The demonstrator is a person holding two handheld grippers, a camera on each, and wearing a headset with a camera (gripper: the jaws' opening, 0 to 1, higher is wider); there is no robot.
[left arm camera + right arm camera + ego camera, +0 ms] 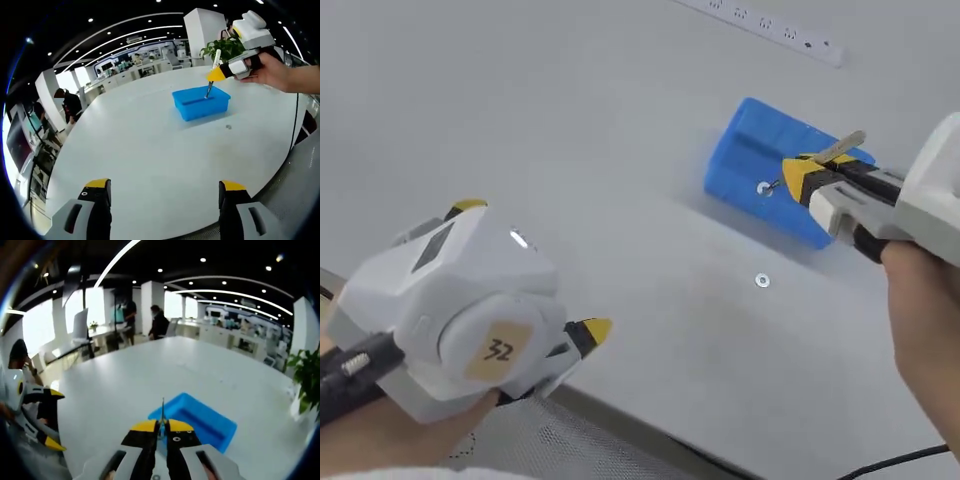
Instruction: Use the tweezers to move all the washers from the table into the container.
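The left gripper (532, 268) hovers at the near edge of the tabletop (620, 130), fingers wide apart. One washer (762, 281) lies just beside the blue container (745, 145). The right gripper (798, 178) clamps its fingers on tweezers (842, 147), their tips at a second washer (765, 188) over the container.

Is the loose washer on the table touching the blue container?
Apart. The head view shows a strip of bare table between the washer and the container.

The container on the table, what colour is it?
Blue; the container shows best in the left gripper view.
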